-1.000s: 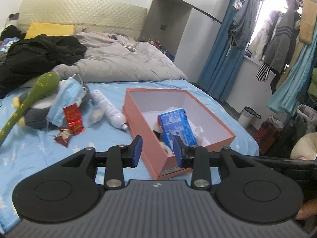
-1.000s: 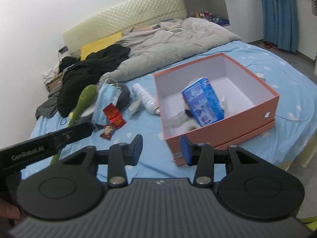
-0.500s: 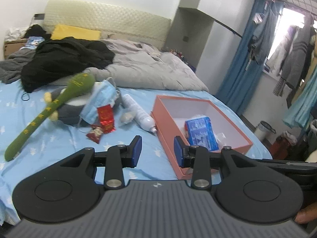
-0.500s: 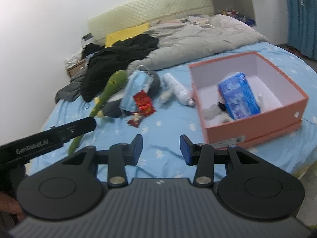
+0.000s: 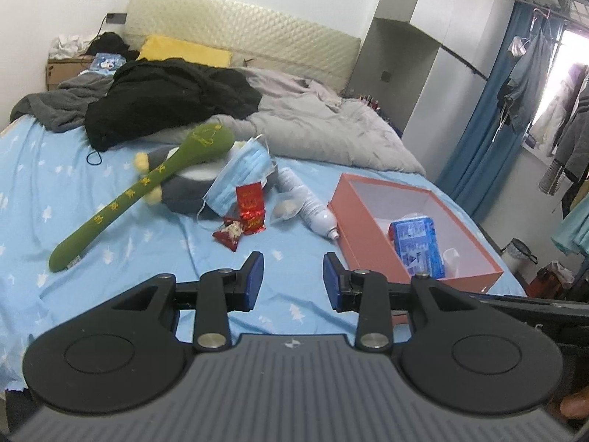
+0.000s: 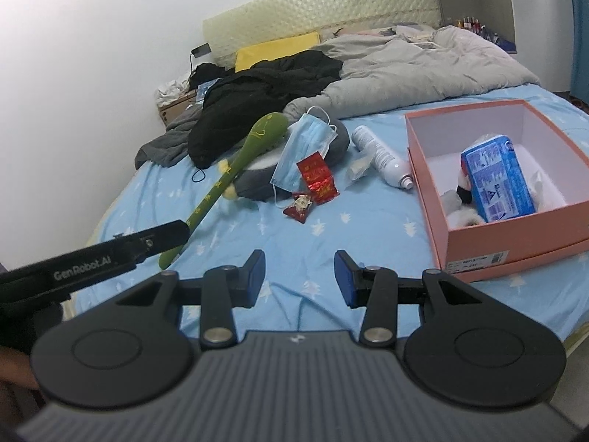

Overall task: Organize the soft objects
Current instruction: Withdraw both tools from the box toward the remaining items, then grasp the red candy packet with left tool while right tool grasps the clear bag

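A pink box [image 5: 362,248] [image 6: 515,237] stands open on the blue bed sheet, with a blue tissue pack [image 5: 418,250] [image 6: 495,180] and white soft items inside. Left of it lie a long green plush [image 5: 147,184] [image 6: 235,169], a grey plush [image 5: 184,191] [image 6: 257,184], a blue face mask [image 5: 241,173] [image 6: 303,149], a red packet [image 5: 250,202] [image 6: 316,176], a small red snack bag [image 5: 230,234] [image 6: 299,205] and a white bottle [image 5: 307,204] [image 6: 381,156]. My left gripper [image 5: 292,281] is open over the sheet's near part with nothing between its fingers. My right gripper [image 6: 299,279] is open and empty too.
Black clothes [image 5: 169,92] [image 6: 265,84] and a grey duvet [image 5: 324,129] [image 6: 423,70] cover the back of the bed. A yellow pillow [image 5: 184,53] leans on the headboard. Clothes hang by the blue curtain [image 5: 489,110] at right. The left gripper's side bar [image 6: 110,254] crosses the right view.
Both views have swung left: the pink box has slid toward the right and the plush pile has come toward the middle. The jaws of both grippers stand as before.
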Demonstrator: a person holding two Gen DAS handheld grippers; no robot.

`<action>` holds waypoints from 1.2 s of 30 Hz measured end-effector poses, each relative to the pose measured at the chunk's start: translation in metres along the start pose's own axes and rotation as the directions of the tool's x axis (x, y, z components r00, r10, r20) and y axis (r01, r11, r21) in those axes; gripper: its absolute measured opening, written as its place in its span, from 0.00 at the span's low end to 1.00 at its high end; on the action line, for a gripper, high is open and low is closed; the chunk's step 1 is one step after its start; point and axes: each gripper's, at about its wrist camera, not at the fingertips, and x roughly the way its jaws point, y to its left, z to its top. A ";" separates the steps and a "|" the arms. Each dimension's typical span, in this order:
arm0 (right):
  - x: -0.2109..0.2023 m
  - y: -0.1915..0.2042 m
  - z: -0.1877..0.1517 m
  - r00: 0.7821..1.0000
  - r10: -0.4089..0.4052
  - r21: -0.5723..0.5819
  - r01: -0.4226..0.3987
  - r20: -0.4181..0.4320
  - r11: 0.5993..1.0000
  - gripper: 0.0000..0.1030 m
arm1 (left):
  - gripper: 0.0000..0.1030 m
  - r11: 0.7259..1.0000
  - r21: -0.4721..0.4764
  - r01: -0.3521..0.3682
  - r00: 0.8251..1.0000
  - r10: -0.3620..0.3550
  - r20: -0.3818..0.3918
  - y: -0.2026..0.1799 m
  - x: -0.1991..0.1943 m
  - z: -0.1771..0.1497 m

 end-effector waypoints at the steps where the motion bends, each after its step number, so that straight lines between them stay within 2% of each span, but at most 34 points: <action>1: 0.002 -0.001 0.000 1.000 -0.001 0.004 0.001 -0.002 1.000 0.44 | 0.40 1.000 0.000 0.002 1.000 -0.002 -0.008 0.000 0.004 0.000; 8: 0.027 -0.009 0.008 1.000 -0.018 0.041 0.019 -0.026 0.999 0.43 | 0.45 1.000 0.011 -0.003 0.999 0.003 -0.052 0.007 0.041 0.006; 17: 0.080 -0.020 0.034 0.997 -0.029 0.046 0.033 -0.067 0.998 0.44 | 0.46 1.000 0.022 -0.005 0.990 0.008 -0.143 0.024 0.123 0.021; 30: 0.195 -0.046 0.077 0.988 -0.012 0.070 0.023 -0.151 0.997 0.44 | 0.52 0.998 0.055 -0.037 0.975 0.049 -0.218 0.062 0.251 0.039; 31: 0.205 -0.048 0.080 0.988 -0.011 0.072 0.022 -0.157 0.997 0.45 | 0.52 0.998 0.060 -0.037 0.974 0.049 -0.221 0.065 0.259 0.039; 33: 0.224 -0.053 0.084 0.986 -0.010 0.083 0.024 -0.164 0.996 0.61 | 0.52 0.996 0.073 -0.042 0.973 0.057 -0.224 0.071 0.276 0.038; 35: 0.240 -0.058 0.088 0.987 -0.009 0.099 0.025 -0.163 0.995 0.66 | 0.52 0.995 0.086 -0.046 0.972 0.065 -0.227 0.078 0.292 0.037; 36: 0.251 -0.061 0.090 0.986 -0.006 0.109 0.024 -0.167 0.994 0.65 | 0.52 0.995 0.091 -0.046 0.970 0.067 -0.234 0.081 0.301 0.036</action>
